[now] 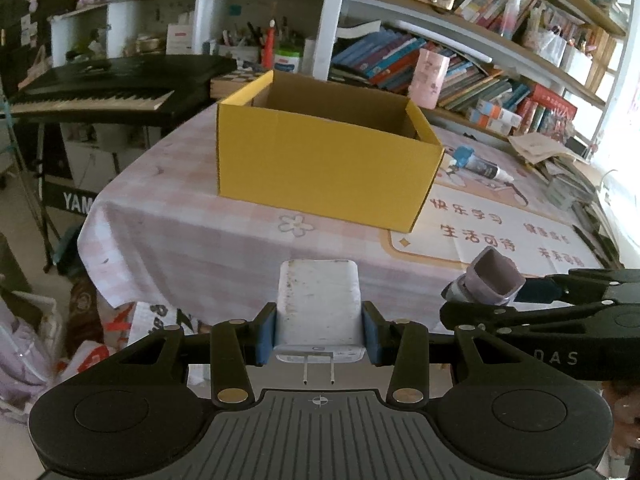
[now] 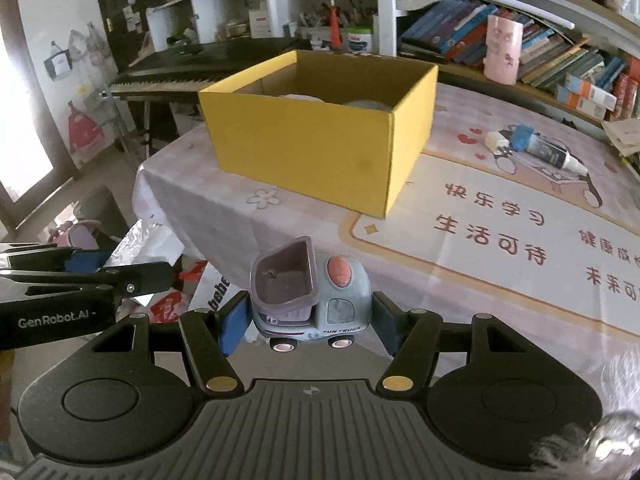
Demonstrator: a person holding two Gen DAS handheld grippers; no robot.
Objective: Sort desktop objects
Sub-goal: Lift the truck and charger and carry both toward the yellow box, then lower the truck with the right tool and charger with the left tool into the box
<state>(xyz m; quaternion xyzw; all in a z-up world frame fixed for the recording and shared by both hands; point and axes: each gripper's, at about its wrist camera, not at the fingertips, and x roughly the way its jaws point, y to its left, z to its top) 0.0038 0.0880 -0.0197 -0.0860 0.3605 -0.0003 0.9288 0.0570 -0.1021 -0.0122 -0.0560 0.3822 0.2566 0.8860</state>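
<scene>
My left gripper (image 1: 319, 336) is shut on a white plug-in charger (image 1: 319, 308), prongs toward the camera, held in front of the table's near edge. My right gripper (image 2: 308, 320) is shut on a grey-blue toy truck (image 2: 310, 296) with a purple bucket; it also shows in the left wrist view (image 1: 490, 280). An open yellow cardboard box (image 1: 324, 160) stands on the table ahead, also in the right wrist view (image 2: 320, 136), with pale things partly visible inside. A glue bottle with a blue cap (image 2: 536, 146) lies on the table right of the box.
The table (image 2: 500, 240) has a pink checked cloth with a printed mat. A black keyboard piano (image 1: 108, 88) stands at the left. Bookshelves (image 1: 460, 60) run behind. Bags and clutter (image 1: 80, 340) lie on the floor left of the table.
</scene>
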